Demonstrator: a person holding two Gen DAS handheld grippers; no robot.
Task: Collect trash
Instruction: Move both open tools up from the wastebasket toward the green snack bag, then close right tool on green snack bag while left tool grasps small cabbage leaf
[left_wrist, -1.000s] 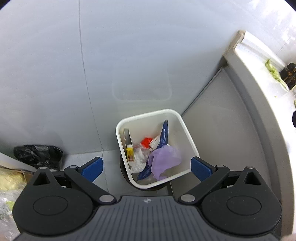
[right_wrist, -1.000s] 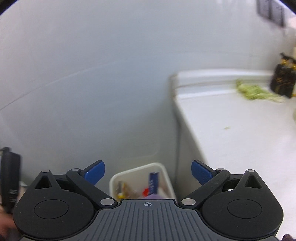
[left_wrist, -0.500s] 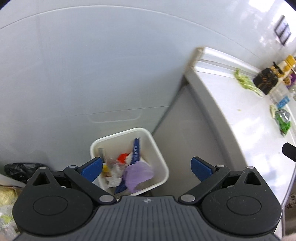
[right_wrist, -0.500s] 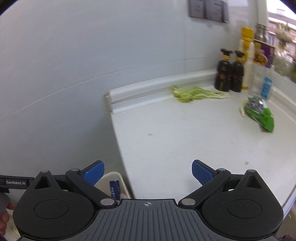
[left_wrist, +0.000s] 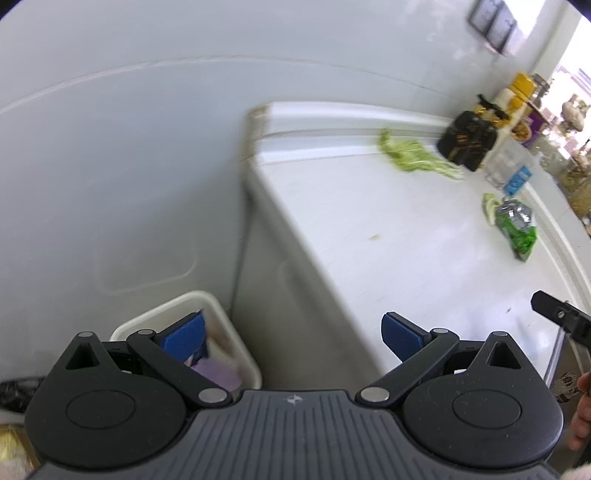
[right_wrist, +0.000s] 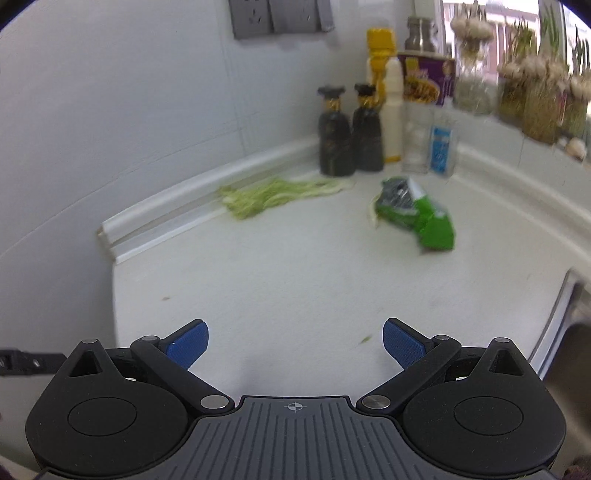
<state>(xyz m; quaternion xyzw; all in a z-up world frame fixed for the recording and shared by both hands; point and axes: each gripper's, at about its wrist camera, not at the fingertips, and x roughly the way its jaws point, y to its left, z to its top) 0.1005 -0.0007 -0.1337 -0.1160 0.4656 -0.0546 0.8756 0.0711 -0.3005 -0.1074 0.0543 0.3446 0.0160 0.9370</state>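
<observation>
Left wrist view: my left gripper (left_wrist: 293, 338) stands wide open with nothing between its blue pads. Below it, near left, the white bin (left_wrist: 236, 343) sits on the floor against the bench's side panel, already holding a blue wrapper and something lilac. The white bench (left_wrist: 369, 229) runs off to the right. On it, at the far end, lie the green vegetable scraps (left_wrist: 417, 155) beside the dark bottles (left_wrist: 467, 142); nearer and further right lies the green snack bag (left_wrist: 515, 227). The tip of my right gripper shows at the right edge.

Right wrist view: my right gripper (right_wrist: 295, 343) is likewise fully open and empty, held over the near bench. The vegetable scraps (right_wrist: 273, 195) lie against the back ledge; the snack bag (right_wrist: 417, 216) lies crumpled, well apart from them, short of the bottles (right_wrist: 349, 138).

Assessment: the bag should be light, thin and slippery, foil-lined by its look; I would pinch a raised crumpled fold, not the flat face. The scraps appear limp and stringy and may shed strands; take them across the thick middle of the bundle.
</observation>
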